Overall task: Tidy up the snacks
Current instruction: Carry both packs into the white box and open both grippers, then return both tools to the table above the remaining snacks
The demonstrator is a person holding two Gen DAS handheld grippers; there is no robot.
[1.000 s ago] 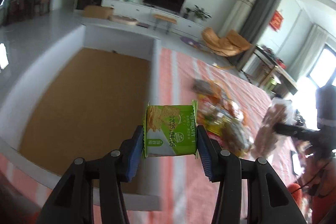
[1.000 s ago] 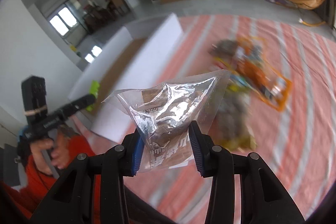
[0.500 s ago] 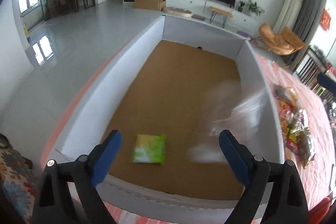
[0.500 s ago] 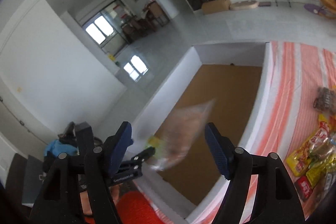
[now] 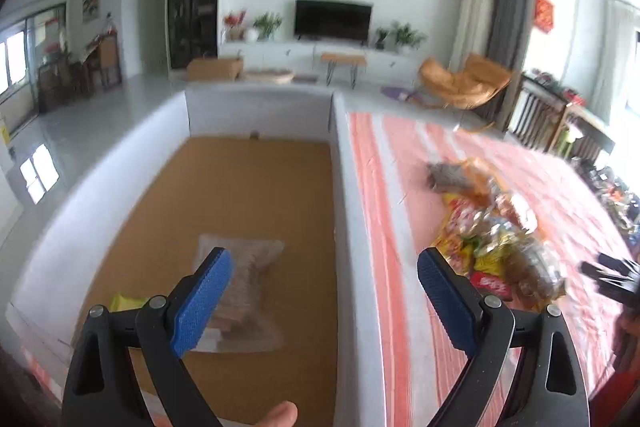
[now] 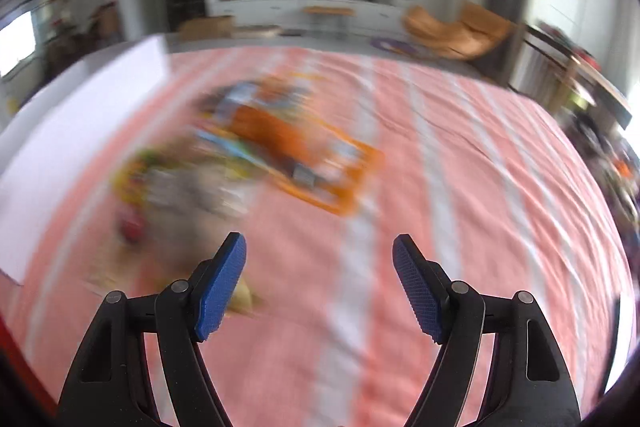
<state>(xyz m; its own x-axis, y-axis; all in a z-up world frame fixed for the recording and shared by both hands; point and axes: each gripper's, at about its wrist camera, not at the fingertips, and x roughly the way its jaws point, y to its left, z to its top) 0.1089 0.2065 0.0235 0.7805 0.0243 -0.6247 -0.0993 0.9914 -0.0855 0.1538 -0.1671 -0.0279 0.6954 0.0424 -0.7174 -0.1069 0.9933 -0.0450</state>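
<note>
Left tool [image 5: 322,301] stands wide with nothing between its blue pads; a fingertip [image 5: 280,415] pokes in at the bottom edge. A second ago it gripped the small green snack packet [image 5: 126,302], which now lies on the brown cardboard floor of the big white-walled open box [image 5: 344,187], near the front left corner, partly hidden behind the left finger. Just beside it lies the clear plastic bag of brown snacks [image 5: 244,291], which the right tool held a second ago. Right tool [image 6: 319,287] is likewise wide and empty, its jaws having just been opening, and it now faces the pink-and-white striped cloth [image 6: 460,187] over the surface instead of the box. So two items are dropped in and both tools are free; judging by the aim, the next pick is coming up. Further out, to the right of the box wall, the loose pile of mixed yellow, red and foil snack packs [image 5: 500,239] waits on the cloth, badly blurred in the right view, with an orange-edged flat bag [image 6: 304,155] behind it. Nothing stands between the tools and the pile; the packs overlap, so singling one out may be fiddly. Beyond: black TV [image 5: 333,19], tan lounge chair [image 5: 460,87].
</note>
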